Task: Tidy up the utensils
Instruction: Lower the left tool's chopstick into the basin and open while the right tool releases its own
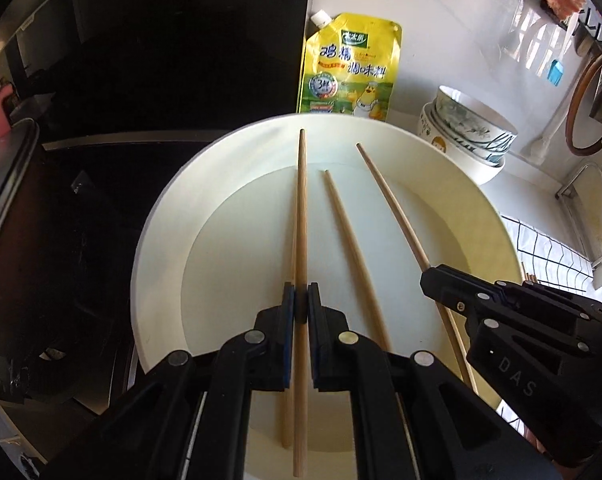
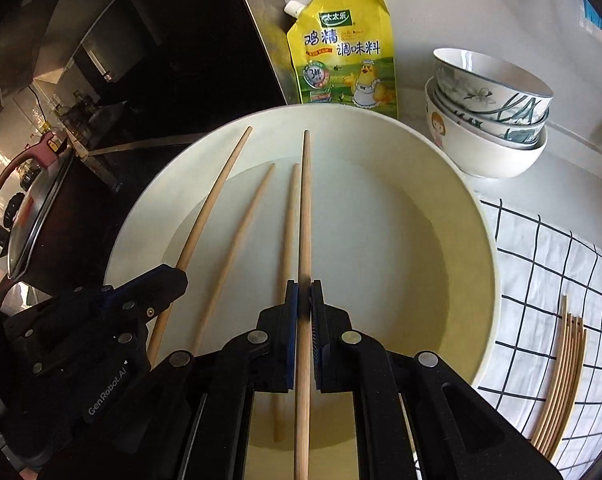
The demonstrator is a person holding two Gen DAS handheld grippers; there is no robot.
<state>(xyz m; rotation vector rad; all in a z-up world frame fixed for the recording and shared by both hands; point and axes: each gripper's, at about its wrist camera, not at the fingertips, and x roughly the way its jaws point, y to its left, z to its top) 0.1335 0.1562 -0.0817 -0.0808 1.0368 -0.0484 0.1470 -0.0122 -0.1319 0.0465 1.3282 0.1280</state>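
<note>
Over the white basin (image 1: 161,240), each claw is clamped on one slim, pale wooden chopstick: the left gripper (image 1: 301,308) holds the left chopstick (image 1: 301,208), the right gripper (image 2: 304,304) the right chopstick (image 2: 305,208), while two loose chopsticks (image 2: 237,240) lie inside

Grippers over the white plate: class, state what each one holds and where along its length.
Left gripper and right gripper each pinch one chopstick partway along its shaft.

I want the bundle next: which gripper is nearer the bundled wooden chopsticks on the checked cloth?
Right. The right gripper is beside the cloth's bundled chopsticks; the left gripper is farther, across the white bowl.
</note>
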